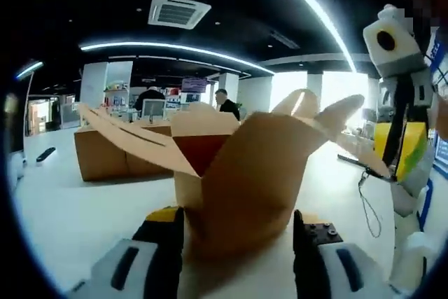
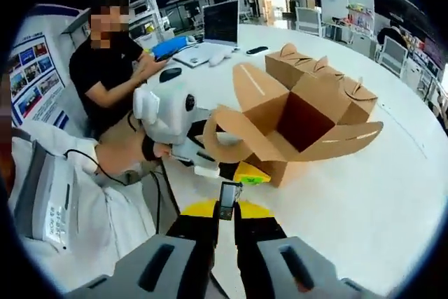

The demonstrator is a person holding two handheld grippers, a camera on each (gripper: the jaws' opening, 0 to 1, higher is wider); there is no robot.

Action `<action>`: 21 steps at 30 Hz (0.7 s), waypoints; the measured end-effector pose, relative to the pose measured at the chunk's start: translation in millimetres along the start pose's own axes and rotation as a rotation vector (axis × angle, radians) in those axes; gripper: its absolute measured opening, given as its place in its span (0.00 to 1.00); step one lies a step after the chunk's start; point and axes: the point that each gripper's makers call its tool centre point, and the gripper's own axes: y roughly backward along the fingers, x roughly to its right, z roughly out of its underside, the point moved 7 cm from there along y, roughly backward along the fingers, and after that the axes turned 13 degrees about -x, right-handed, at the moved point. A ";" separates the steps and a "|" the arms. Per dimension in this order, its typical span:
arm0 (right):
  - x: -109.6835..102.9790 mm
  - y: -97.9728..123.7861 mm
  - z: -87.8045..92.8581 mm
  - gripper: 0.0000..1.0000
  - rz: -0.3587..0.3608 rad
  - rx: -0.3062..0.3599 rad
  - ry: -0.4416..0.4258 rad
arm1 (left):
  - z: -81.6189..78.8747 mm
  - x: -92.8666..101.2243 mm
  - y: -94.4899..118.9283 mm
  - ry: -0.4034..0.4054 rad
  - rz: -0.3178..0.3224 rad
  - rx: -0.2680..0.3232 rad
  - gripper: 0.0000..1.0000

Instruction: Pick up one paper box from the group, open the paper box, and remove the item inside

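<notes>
A brown paper box (image 1: 238, 173) stands open with its flaps spread, and my left gripper (image 1: 236, 234) is shut on its lower body. In the right gripper view the same box (image 2: 297, 120) shows a dark empty inside, with the left gripper (image 2: 225, 162) holding it from the left. My right gripper (image 2: 225, 216) is shut on a small dark item (image 2: 227, 204), just in front of the box and below it. The right gripper (image 1: 400, 113) also comes into the left gripper view at the right edge, beside the box.
More brown paper boxes (image 2: 318, 68) (image 1: 105, 155) sit closed on the white table (image 2: 364, 201) behind the open one. A person in black (image 2: 112, 61) sits at the table's far side by a monitor (image 2: 221, 22), keyboard and mouse. Two people stand far off (image 1: 224, 103).
</notes>
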 end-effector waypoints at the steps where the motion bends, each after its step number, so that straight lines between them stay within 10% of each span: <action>1: 0.4 -1.5 -0.2 0.10 0.000 -0.002 0.011 | 0.2 -0.1 0.0 0.007 -0.008 0.003 0.61; 9: 0.7 -14.4 -0.9 0.10 -0.014 -0.015 0.061 | 1.5 0.7 16.6 0.033 -0.002 0.021 0.61; 21: -6.4 -48.0 -4.1 0.10 -0.039 -0.072 0.234 | 36.6 -7.2 68.0 -0.199 0.187 -0.111 0.61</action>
